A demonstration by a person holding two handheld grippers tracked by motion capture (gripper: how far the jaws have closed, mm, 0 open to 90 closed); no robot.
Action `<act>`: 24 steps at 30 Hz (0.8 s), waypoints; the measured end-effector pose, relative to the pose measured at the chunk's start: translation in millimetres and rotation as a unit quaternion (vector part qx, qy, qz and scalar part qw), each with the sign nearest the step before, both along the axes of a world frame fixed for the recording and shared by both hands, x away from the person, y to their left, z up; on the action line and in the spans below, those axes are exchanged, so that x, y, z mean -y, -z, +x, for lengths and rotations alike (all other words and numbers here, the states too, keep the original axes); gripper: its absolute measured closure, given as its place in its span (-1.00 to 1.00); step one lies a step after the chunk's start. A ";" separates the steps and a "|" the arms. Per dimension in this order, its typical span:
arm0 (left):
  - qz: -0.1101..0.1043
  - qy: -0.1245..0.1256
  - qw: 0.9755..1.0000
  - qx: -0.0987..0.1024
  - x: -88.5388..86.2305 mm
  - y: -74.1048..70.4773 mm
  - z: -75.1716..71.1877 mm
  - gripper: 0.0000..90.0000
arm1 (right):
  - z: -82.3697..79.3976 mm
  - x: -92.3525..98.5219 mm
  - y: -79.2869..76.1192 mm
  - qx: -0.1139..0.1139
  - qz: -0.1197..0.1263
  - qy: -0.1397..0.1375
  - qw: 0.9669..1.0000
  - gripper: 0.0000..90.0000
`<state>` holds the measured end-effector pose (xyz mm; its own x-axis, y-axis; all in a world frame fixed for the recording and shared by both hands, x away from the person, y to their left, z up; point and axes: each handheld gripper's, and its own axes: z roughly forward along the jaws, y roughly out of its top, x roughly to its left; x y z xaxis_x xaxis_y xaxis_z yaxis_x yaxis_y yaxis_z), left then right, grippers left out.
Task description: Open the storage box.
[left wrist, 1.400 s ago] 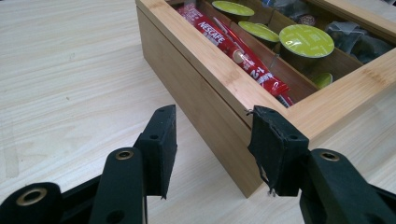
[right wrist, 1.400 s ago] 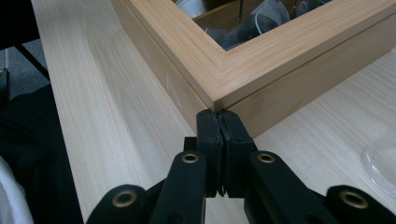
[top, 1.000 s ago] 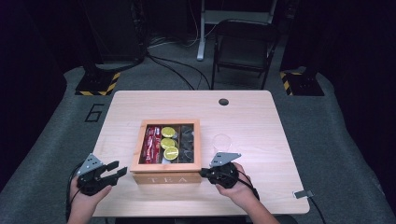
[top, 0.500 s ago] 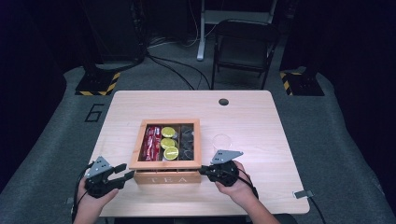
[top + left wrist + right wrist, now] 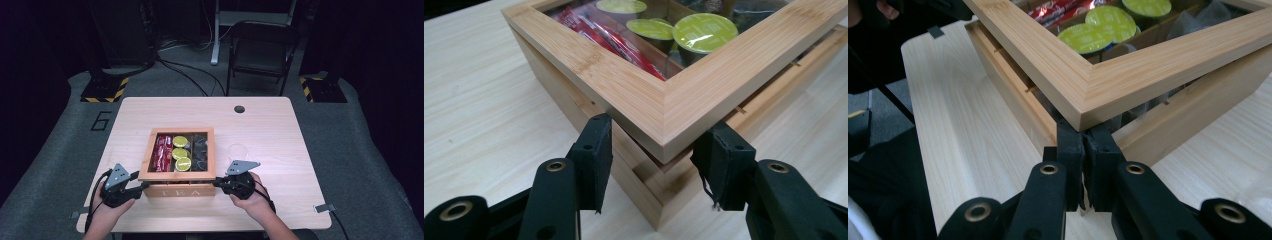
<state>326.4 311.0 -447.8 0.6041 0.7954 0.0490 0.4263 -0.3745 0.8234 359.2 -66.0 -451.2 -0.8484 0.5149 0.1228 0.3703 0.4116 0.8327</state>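
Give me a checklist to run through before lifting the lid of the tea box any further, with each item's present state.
1. Right gripper has its jaws shut under the lid's near corner, which rides above the box body: ok.
2. Left gripper has a hold on its corner: not ok; its jaws stand open on either side of the corner.
3. Lid raised evenly: cannot tell.
4. Green-topped pods and red packets sit inside the box: ok.
5. Clear cup stands apart from the box, right of it: ok.
6. Box sits fully on the table: ok.

Dark room, grey carpet floor [image 5: 60,150], black folding chair [image 5: 260,50] behind light wooden table [image 5: 280,130].
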 end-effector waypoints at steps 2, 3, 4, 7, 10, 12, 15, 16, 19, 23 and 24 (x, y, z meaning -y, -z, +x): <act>-0.009 -0.003 1.000 -0.001 -0.3 -2.2 0.8 0.12 | 0.4 0.4 -2.4 0.008 0.005 0.003 1.000 0.81; -0.017 -0.005 1.000 -0.003 -1.0 -3.8 1.0 0.12 | 0.2 0.5 -5.6 0.011 0.010 0.013 1.000 0.71; -0.023 -0.008 1.000 0.000 -1.1 -4.4 1.4 0.12 | 0.2 0.5 -5.6 0.011 0.010 0.013 1.000 0.71; -0.017 -0.013 1.000 0.005 0.2 -7.7 2.7 0.10 | 1.8 -0.4 -9.6 0.020 0.010 0.023 1.000 0.53; -0.011 -0.016 1.000 0.005 0.3 -12.7 4.9 0.08 | 4.4 -1.4 -14.4 0.025 0.004 0.028 0.999 0.37; -0.007 -0.020 1.000 0.013 0.4 -15.6 6.6 -0.02 | 5.7 -2.3 -18.3 0.029 0.002 0.034 0.999 0.34; -0.008 -0.022 1.000 0.018 0.6 -20.4 9.5 -0.04 | 9.2 -2.5 -23.9 0.034 -0.005 0.036 0.999 0.21; -0.010 -0.019 0.999 0.023 0.6 -22.2 10.4 -0.04 | 10.4 -2.6 -26.2 0.038 -0.004 0.036 0.999 0.20; -0.016 -0.018 0.999 0.034 1.2 -29.1 13.2 -0.03 | 12.6 -5.5 -35.2 0.055 -0.012 0.038 0.998 0.15; -0.032 -0.023 0.998 0.046 -0.2 -41.9 19.6 -0.03 | 19.4 -7.0 -49.0 0.068 -0.004 0.043 0.997 0.10; -0.031 -0.021 0.998 0.048 -0.5 -44.5 20.8 -0.03 | 20.8 -7.1 -51.3 0.065 -0.001 0.046 0.997 0.09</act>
<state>347.3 311.5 -403.3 0.5653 0.8230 0.0551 0.3588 -0.3055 0.8820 380.0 -58.9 -400.0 -0.8064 0.5912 0.0132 0.2951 0.3830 0.8753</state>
